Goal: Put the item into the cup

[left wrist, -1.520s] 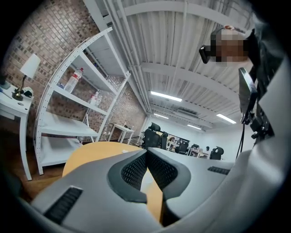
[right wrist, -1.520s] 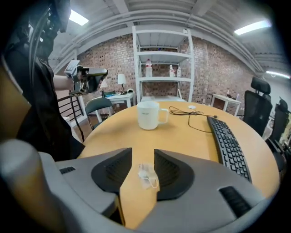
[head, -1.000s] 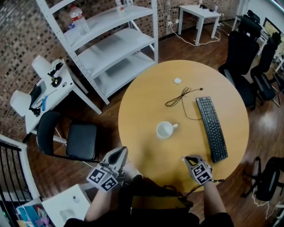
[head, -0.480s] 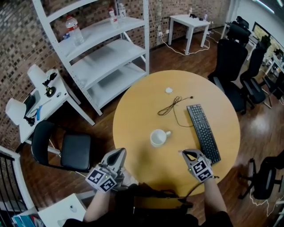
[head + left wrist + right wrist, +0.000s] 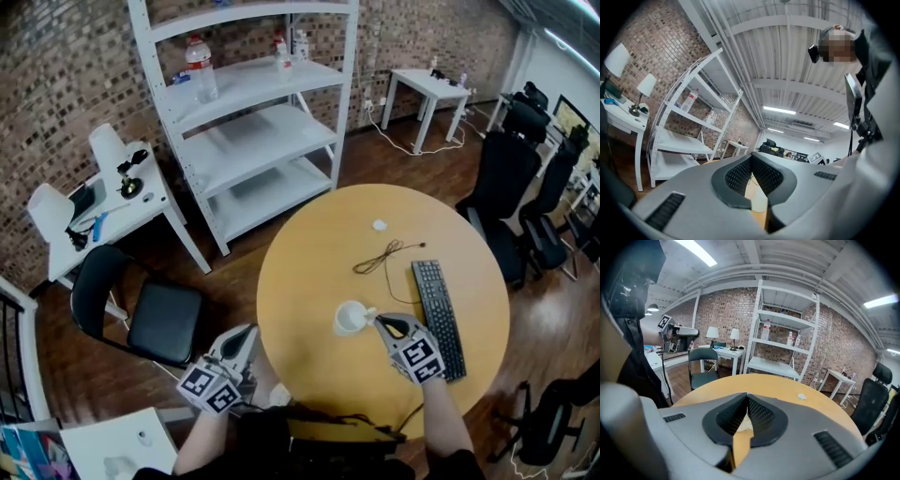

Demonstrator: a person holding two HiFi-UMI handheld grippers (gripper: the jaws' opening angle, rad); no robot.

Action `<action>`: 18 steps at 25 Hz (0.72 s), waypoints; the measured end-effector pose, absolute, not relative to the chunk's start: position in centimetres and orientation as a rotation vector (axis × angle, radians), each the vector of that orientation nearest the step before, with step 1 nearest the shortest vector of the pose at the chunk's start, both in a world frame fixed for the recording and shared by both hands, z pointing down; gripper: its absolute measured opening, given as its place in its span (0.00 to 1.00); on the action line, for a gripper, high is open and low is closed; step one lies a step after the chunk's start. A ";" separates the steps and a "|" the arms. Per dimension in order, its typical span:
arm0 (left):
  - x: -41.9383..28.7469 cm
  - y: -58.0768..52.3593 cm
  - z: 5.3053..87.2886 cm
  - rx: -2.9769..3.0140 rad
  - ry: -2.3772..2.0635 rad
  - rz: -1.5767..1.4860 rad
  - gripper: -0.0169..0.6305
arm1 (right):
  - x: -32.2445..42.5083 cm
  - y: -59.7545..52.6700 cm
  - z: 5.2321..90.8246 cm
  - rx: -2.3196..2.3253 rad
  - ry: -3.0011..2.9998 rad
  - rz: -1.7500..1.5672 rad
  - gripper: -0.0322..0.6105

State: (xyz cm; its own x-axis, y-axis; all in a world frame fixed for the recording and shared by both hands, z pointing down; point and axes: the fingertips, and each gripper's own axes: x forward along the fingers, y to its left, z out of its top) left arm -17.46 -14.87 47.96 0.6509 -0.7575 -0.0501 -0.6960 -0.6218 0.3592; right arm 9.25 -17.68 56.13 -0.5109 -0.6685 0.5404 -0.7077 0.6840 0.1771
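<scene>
A white cup (image 5: 351, 319) stands on the round wooden table (image 5: 309, 272), its handle turned to the right. My right gripper (image 5: 380, 322) is shut, its tips right beside that handle; a bit of white shows low in the gap behind the closed tips (image 5: 747, 397). Farther back lies a small white item (image 5: 379, 225), which also shows as the white item (image 5: 801, 396) on the tabletop. My left gripper (image 5: 247, 337) hangs off the table's near left edge, jaws shut and empty (image 5: 751, 157).
A black keyboard (image 5: 437, 306) lies right of the cup, a black cable (image 5: 384, 255) behind it. A black chair (image 5: 141, 314) stands left of the table, white shelving (image 5: 253, 122) behind. More office chairs (image 5: 511, 178) are at the right.
My right gripper has moved forward from the table's near edge up to the cup's handle. The left gripper stays at the near left edge. The head view has shifted.
</scene>
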 end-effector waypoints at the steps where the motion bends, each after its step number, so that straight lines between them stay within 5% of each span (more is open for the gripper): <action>1: -18.3 -14.8 48.2 2.548 -1.189 -0.289 0.03 | 8.5 -18.1 56.1 1.049 -2.322 0.094 0.07; 18: -25.0 -13.1 49.4 2.445 -1.383 -0.283 0.03 | 5.5 -20.8 60.5 0.992 -2.308 0.205 0.17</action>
